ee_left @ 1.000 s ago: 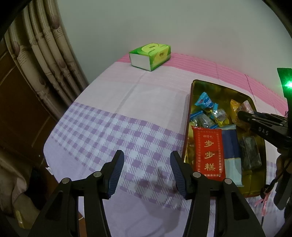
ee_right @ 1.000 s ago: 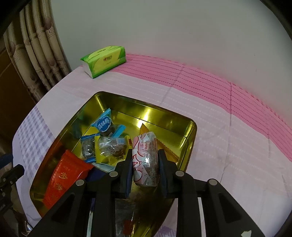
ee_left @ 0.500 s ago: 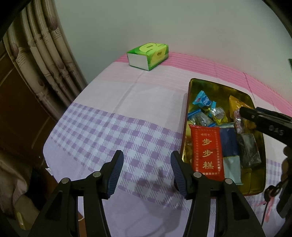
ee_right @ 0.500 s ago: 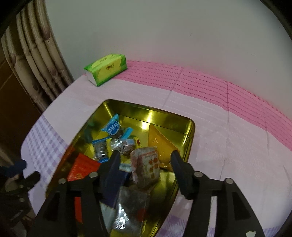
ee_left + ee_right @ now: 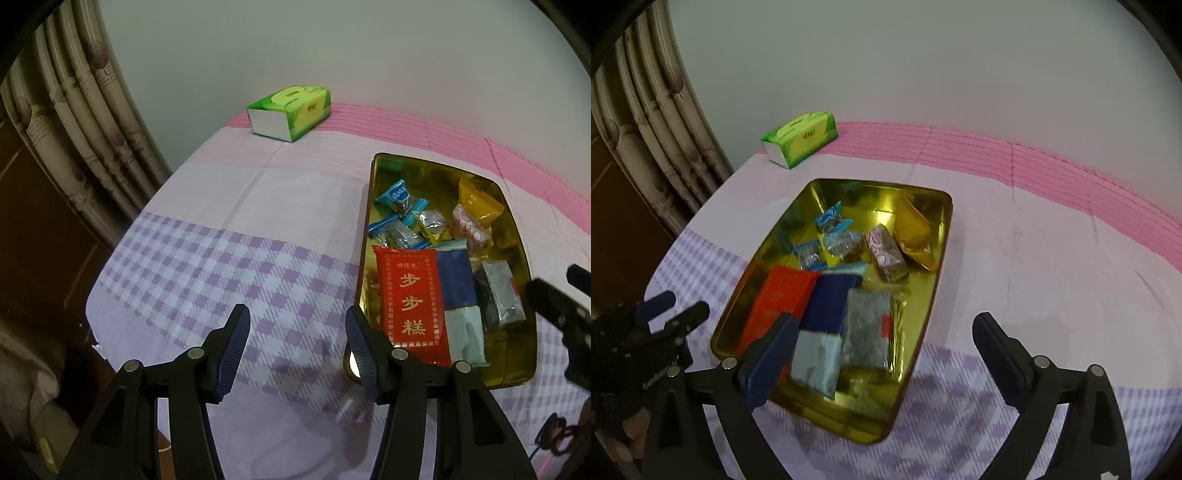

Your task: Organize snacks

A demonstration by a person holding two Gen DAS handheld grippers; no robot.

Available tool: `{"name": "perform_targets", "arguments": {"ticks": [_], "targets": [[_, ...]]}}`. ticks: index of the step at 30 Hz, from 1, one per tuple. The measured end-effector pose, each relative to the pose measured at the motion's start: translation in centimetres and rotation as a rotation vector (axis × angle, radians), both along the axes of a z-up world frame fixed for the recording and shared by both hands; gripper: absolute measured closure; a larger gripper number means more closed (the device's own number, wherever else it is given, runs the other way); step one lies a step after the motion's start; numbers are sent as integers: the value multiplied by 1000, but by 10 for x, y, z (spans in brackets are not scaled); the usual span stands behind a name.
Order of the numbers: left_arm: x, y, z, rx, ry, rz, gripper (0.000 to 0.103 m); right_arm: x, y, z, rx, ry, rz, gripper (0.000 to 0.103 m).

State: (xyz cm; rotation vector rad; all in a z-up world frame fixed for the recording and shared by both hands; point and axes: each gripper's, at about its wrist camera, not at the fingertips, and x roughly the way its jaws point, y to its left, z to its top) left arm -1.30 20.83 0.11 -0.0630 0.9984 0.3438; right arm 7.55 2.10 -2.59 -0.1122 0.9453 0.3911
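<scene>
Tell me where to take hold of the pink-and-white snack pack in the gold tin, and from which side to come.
Grip the pink-and-white snack pack across its narrow width at mid-length, coming from above. It lies flat in the gold tin, with the yellow pouch close along one long side and small blue candies near the other, so slim gaps probably admit the fingers only from the top.

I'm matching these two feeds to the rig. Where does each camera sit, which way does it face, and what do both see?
Left wrist: on the left hand-held gripper, angled down at checked cloth left of the gold tin; own open fingers show, the right hand-held gripper at the right edge.
Right wrist: on the right hand-held gripper, angled down over the tin's near end; own wide-open fingers show, the left one lower left.
Shared: tin, red snack packet, green tissue box.
</scene>
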Motion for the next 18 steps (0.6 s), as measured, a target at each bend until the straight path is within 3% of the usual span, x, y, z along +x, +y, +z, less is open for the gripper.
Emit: {"name": "perform_targets", "arguments": {"ticks": [18], "targets": [[1, -3, 0, 5, 3, -9, 48, -24, 11, -9, -52, -10, 36, 3]]}}
